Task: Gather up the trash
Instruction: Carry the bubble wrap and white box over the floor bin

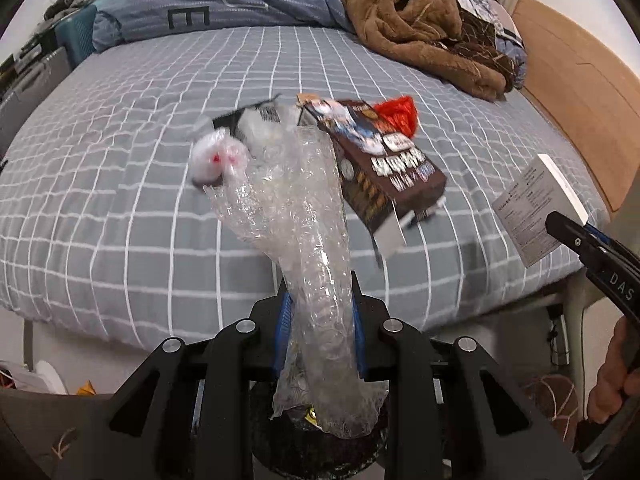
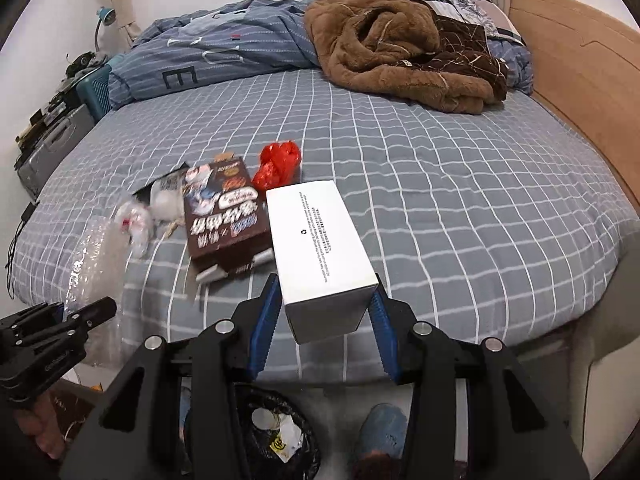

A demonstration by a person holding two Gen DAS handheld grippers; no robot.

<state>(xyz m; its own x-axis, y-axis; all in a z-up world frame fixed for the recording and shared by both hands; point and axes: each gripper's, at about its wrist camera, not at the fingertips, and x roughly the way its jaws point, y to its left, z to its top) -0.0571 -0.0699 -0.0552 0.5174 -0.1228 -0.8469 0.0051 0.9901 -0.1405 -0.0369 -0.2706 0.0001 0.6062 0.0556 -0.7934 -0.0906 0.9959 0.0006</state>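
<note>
My left gripper (image 1: 320, 312) is shut on a long strip of clear bubble wrap (image 1: 300, 216), held above the black-lined trash bin (image 1: 320, 456) on the floor. My right gripper (image 2: 324, 312) is shut on a white box (image 2: 316, 248), held over the bed's front edge; the box also shows in the left wrist view (image 1: 536, 204). On the bed (image 2: 440, 200) lie a brown snack box (image 2: 228, 220), a red wrapper (image 2: 280, 164), a crumpled clear bag (image 2: 134, 220) and other small plastic scraps (image 2: 166, 196). The bin (image 2: 276, 432) holds some trash.
A brown fleece blanket (image 2: 400, 48) and a blue striped duvet (image 2: 224, 48) are piled at the far side of the bed. A wooden headboard (image 2: 580, 80) runs along the right. Cases and clutter (image 2: 52, 140) stand at the left. A blue slipper (image 2: 380, 428) lies by the bin.
</note>
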